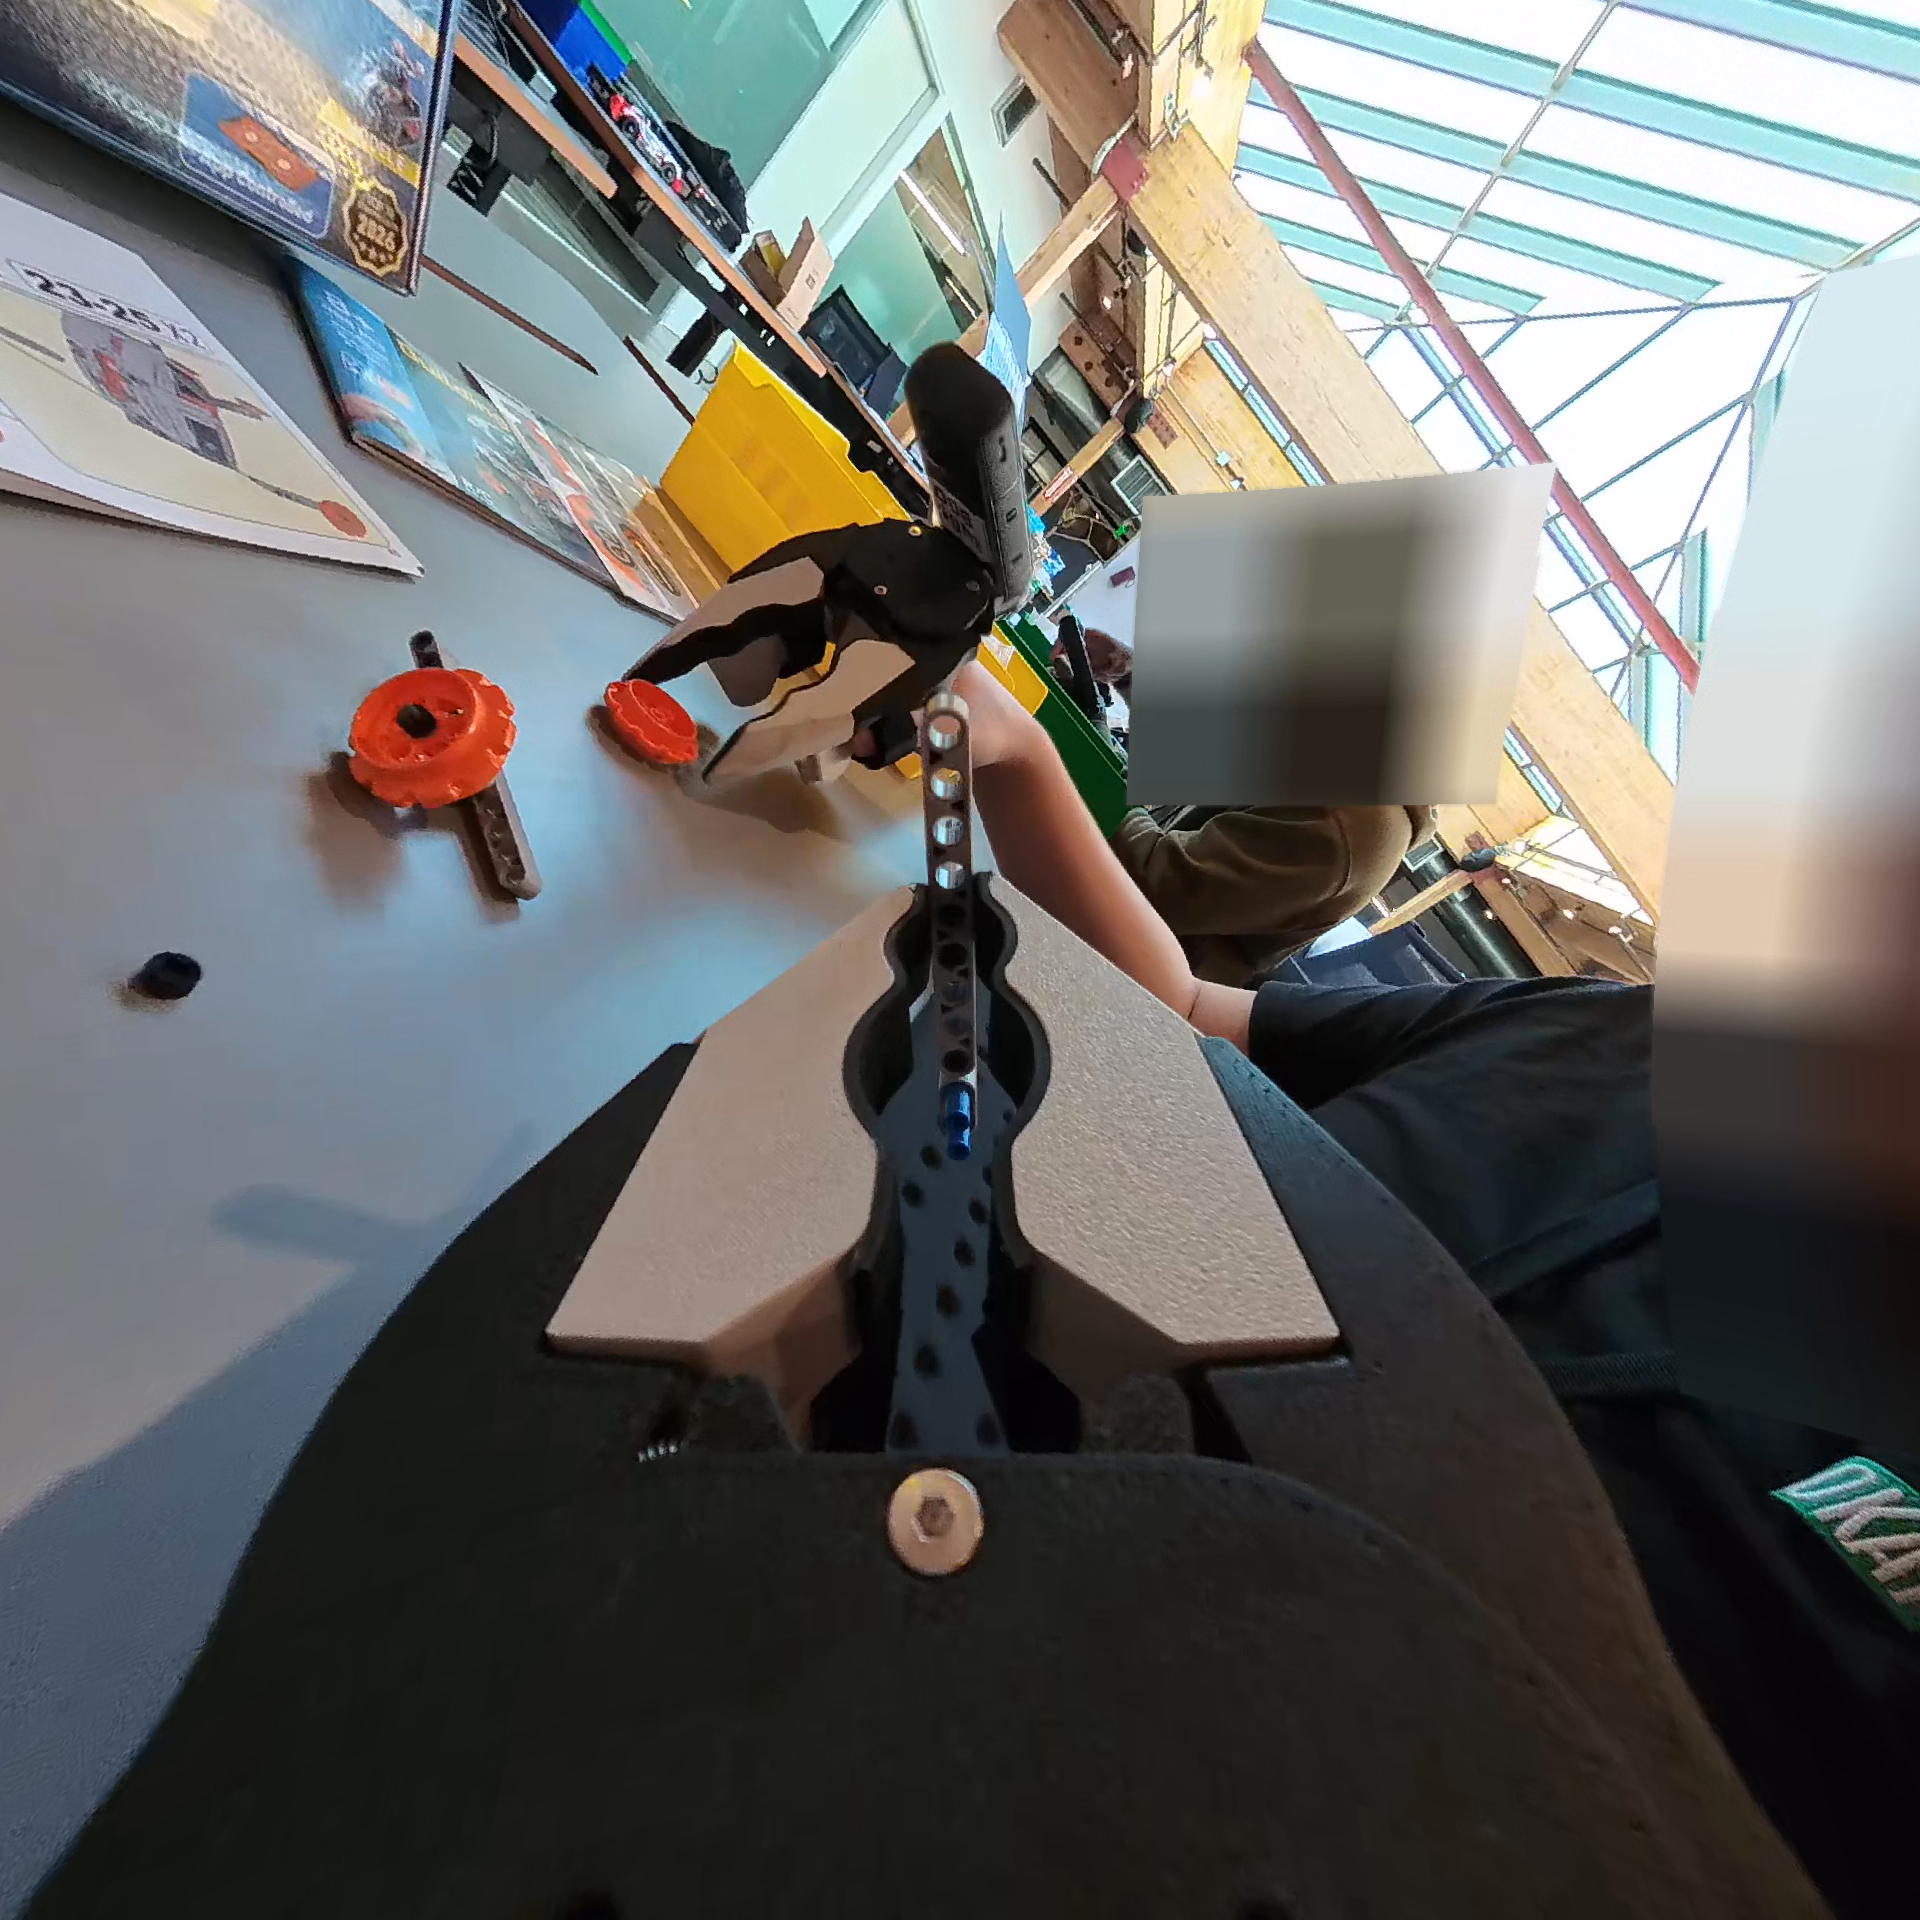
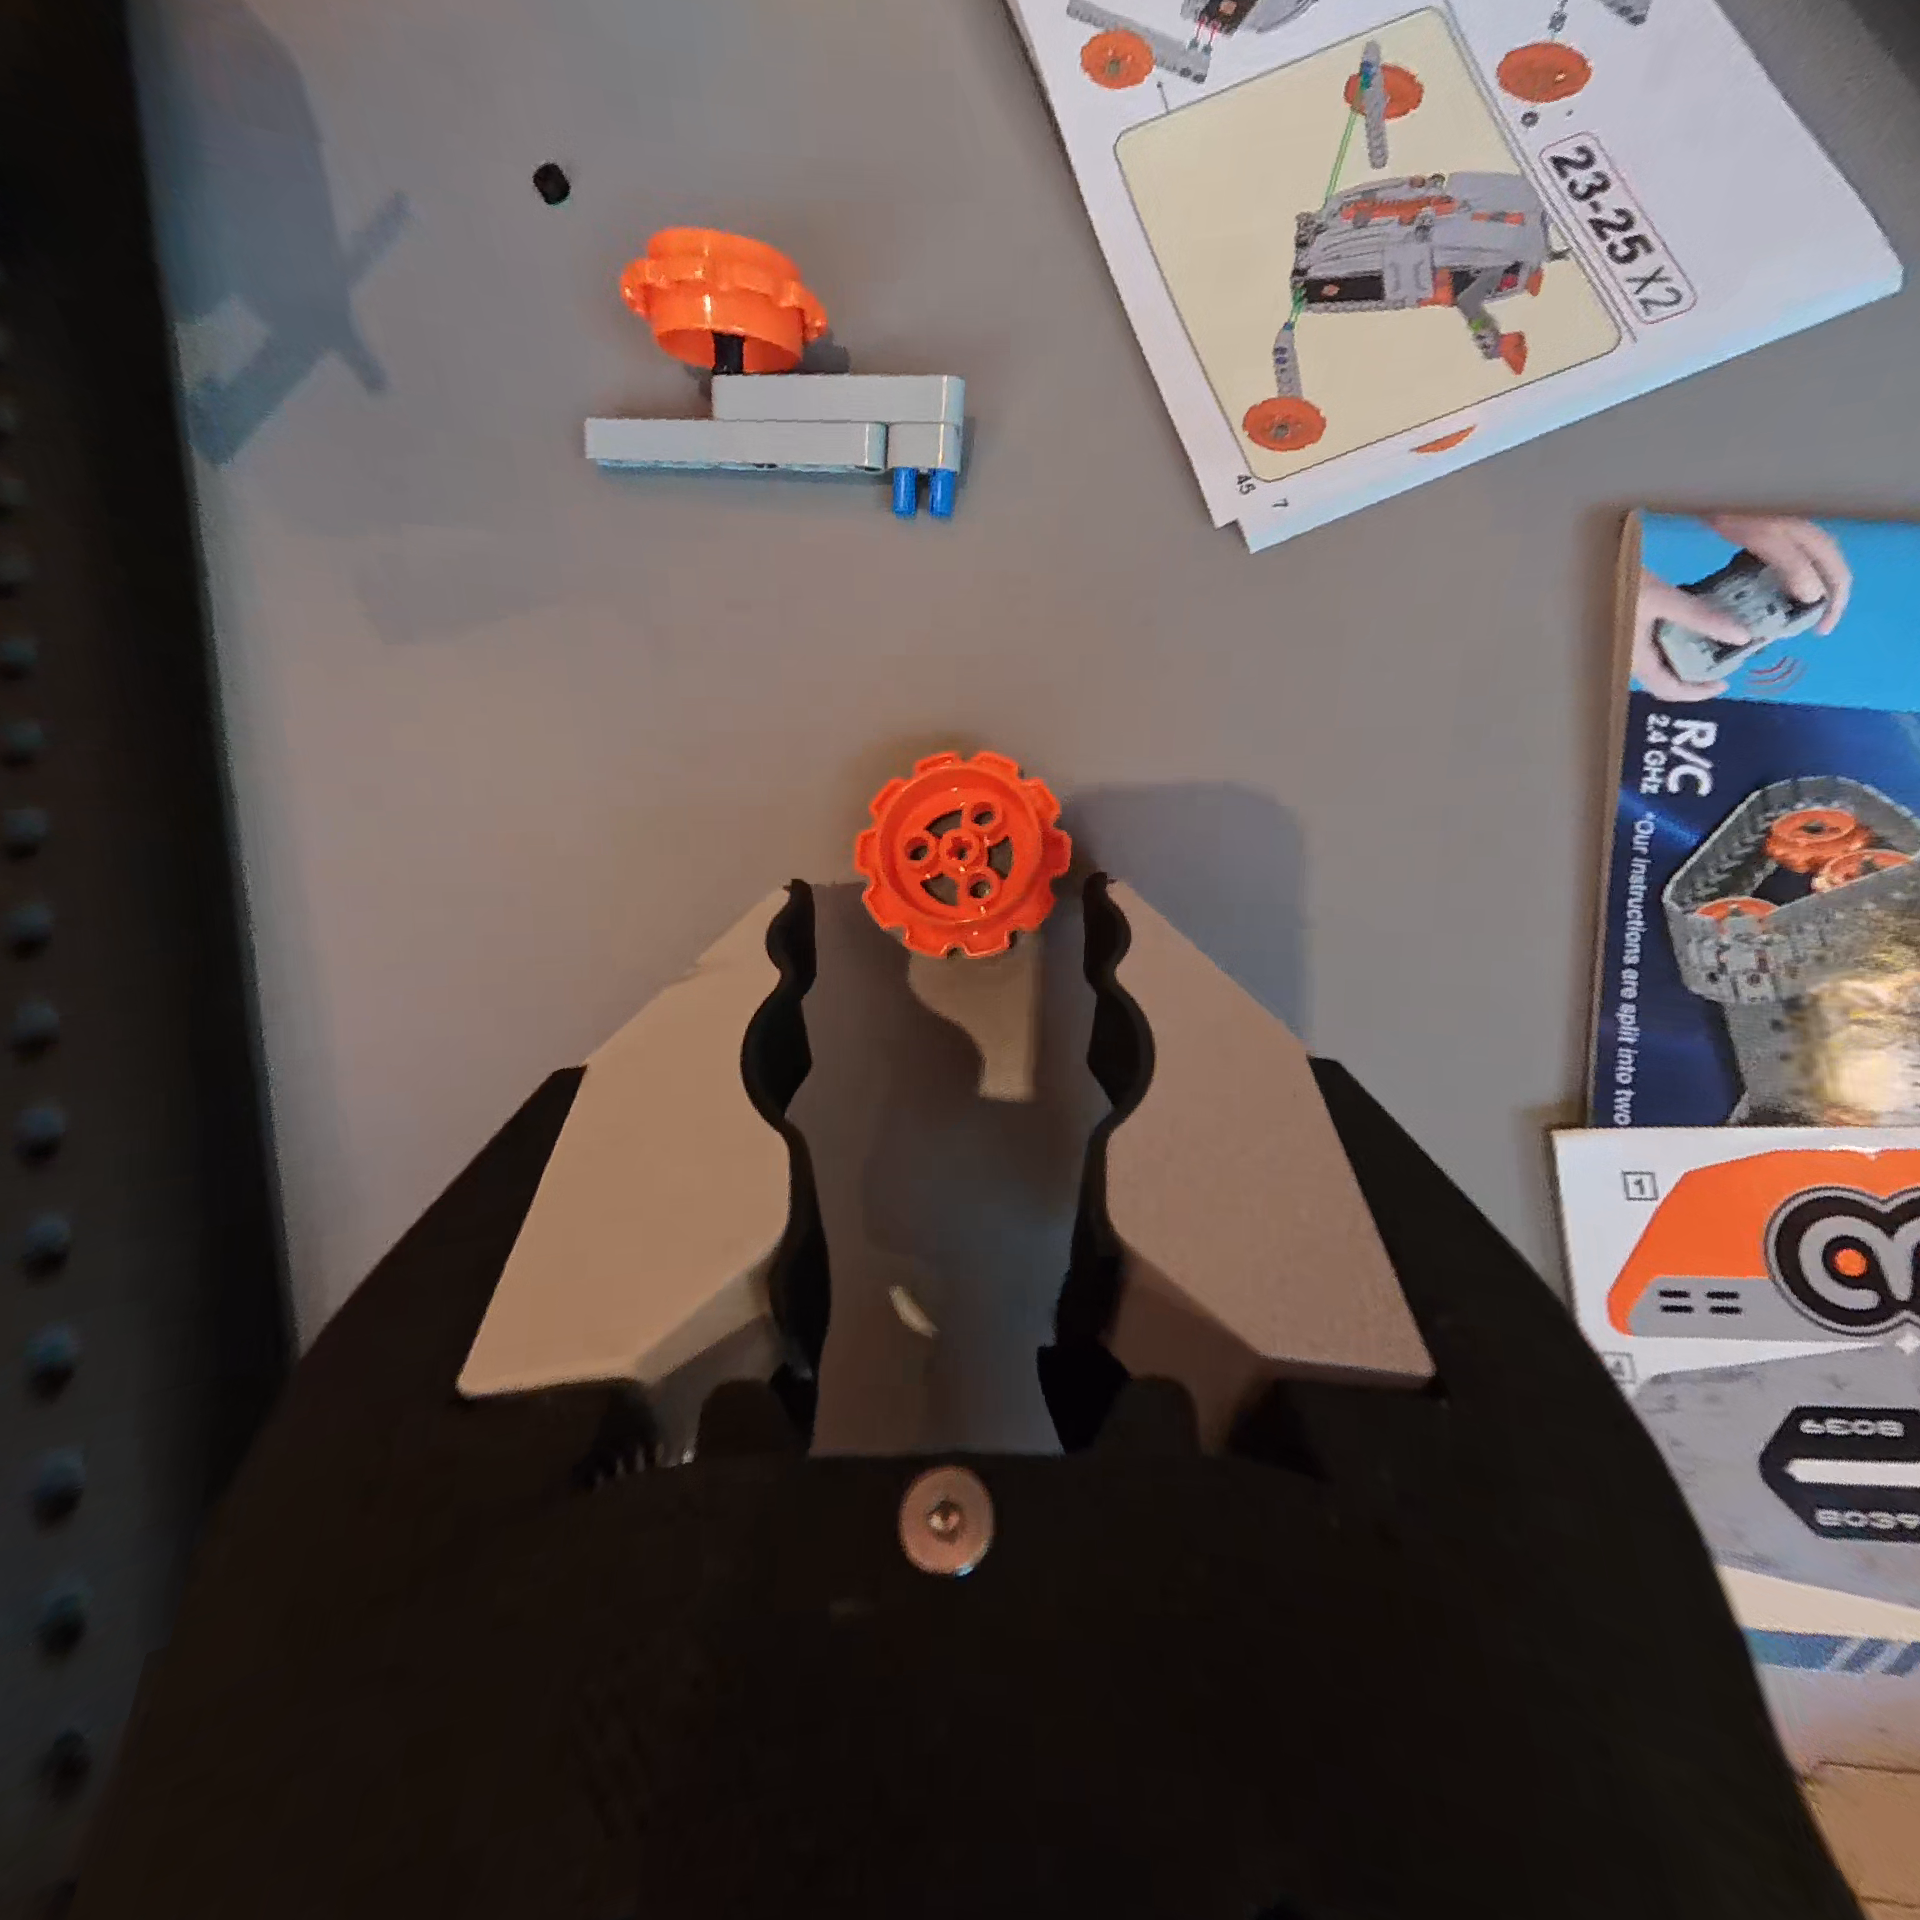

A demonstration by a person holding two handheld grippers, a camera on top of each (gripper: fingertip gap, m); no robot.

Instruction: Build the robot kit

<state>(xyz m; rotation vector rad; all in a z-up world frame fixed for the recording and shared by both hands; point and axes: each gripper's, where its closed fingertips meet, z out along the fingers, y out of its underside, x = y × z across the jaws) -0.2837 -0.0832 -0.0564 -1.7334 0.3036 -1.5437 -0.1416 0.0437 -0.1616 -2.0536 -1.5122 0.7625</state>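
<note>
My left gripper (image 1: 948, 896) is shut on a grey beam with holes (image 1: 947, 800) that sticks out past the fingertips, with a blue pin (image 1: 958, 1117) in it; it is held above the grey table (image 1: 312, 1091). My right gripper (image 2: 948, 888) is open and hangs over the table, its tips on either side of a loose orange toothed wheel (image 2: 961, 854) lying flat. That wheel (image 1: 650, 721) and the right gripper (image 1: 769, 675) also show in the left wrist view. An assembly of grey beams (image 2: 774, 424) with an orange wheel (image 2: 722, 296) and blue pins (image 2: 923, 490) lies farther off.
A small black part (image 2: 552, 183) lies on the table beyond the assembly. An open instruction sheet (image 2: 1455, 239), a blue booklet (image 2: 1766, 810) and a box (image 2: 1787, 1403) lie to the right. A person's arm (image 1: 1081, 831) holds the right gripper. A yellow bin (image 1: 769, 457) stands beyond the table. Across from one pair of fingers to the other is roughly 20 cm.
</note>
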